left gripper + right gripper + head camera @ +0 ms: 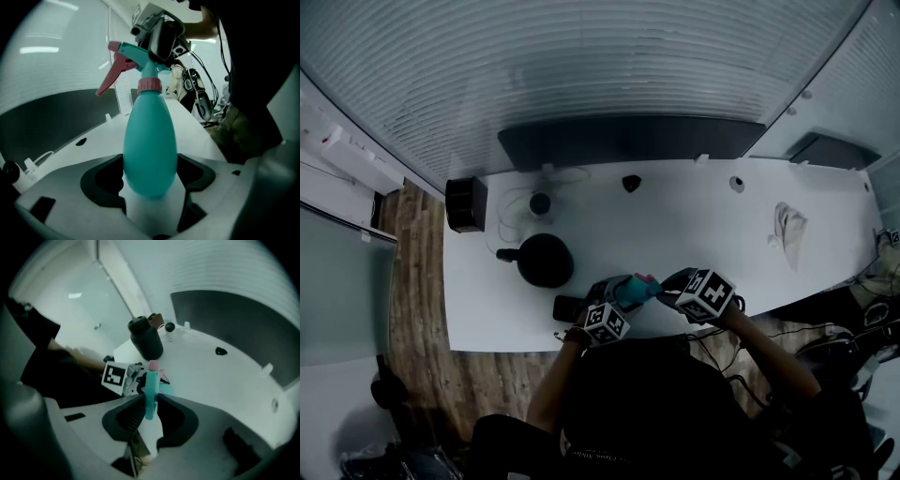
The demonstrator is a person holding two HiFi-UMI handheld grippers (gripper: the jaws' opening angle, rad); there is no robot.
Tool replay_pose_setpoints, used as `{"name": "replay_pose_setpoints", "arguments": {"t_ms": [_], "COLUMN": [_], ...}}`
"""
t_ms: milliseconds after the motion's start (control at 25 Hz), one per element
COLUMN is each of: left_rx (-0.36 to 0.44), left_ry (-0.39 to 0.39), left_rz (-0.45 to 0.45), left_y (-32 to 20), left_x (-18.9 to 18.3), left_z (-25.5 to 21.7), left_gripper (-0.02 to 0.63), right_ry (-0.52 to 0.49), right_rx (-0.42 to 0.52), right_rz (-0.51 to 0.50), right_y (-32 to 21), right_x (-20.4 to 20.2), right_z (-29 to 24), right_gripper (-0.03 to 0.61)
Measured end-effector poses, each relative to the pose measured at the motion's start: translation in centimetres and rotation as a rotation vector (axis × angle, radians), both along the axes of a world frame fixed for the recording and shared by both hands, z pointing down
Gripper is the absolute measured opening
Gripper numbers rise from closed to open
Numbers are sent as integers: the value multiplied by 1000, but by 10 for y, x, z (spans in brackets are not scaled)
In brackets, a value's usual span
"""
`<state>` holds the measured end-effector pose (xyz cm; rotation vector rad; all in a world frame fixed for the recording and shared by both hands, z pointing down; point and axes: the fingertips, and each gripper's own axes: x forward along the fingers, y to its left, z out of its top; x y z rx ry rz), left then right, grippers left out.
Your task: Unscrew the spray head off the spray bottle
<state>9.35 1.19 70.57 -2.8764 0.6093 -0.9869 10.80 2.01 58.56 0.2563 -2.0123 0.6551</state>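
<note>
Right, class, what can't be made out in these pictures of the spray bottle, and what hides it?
- Head view: spray bottle small, partly covered by left gripper and right gripper.
- Left gripper view: spray head rear hidden by right gripper.
- Right gripper view: spray bottle mostly hidden behind spray head and jaws.
- Pink collar: whether loosened, cannot tell.

One bottle with one spray head. Two grippers, the left gripper and the right gripper. By the tabletop: one black jug near the left edge, one black box at the back left corner, one white cloth near the right edge
</note>
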Motion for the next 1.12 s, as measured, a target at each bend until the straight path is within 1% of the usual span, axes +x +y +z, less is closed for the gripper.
{"name": "replay_pose_setpoints", "arguments": {"t_ms": [160, 240, 280, 320, 400, 480, 520, 560, 600, 720, 840, 880, 960, 1040, 1120], "left_rx": [-204, -293, -325, -350, -375, -373, -368, -362, -357, -327, -275, -261, -239, -225, -212], "left_ry": [181, 260, 285, 301, 320, 339, 349, 357, 363, 356, 339, 340, 354, 377, 394], "left_rz": [34, 36, 41, 49, 58, 45, 34, 23, 12, -29, -94, -118, -162, -197, -222], "left_y": [18, 24, 26, 28, 29, 26, 24, 22, 19, 11, -1, -5, -13, -18, -22], "left_x": [8, 10, 11, 12, 12, 11, 9, 8, 7, 2, -7, -10, -17, -22, -27], "left_z": [-5, -8, -10, -11, -13, -16, -17, -18, -19, -20, -18, -18, -19, -21, -23], "left_gripper": [359, 359, 359, 357, 359, 357, 357, 356, 356, 356, 354, 354, 354, 354, 354], "right_ry": [209, 271, 291, 309, 351, 408, 428, 426, 407, 356, 285, 247, 141, 6, -116], "right_rx": [251, 330, 362, 398, 487, 569, 588, 596, 600, 616, 646, 648, 627, 570, 489], "right_rz": [-324, -432, -478, -533, -679, -821, -859, -863, -844, -763, -663, -614, -477, -312, -170], "right_y": [4, 4, 5, 5, 6, 7, 6, 6, 4, -3, -12, -14, -19, -25, -27], "right_x": [-2, -5, -6, -6, -5, -1, 2, 3, 2, 2, 0, -1, -2, -1, 1], "right_z": [-6, -8, -8, -8, -9, -13, -14, -14, -14, -21, -42, -49, -63, -75, -81], "right_gripper": [58, 58, 58, 58, 57, 57, 57, 57, 57, 57, 57, 57, 57, 57, 57]}}
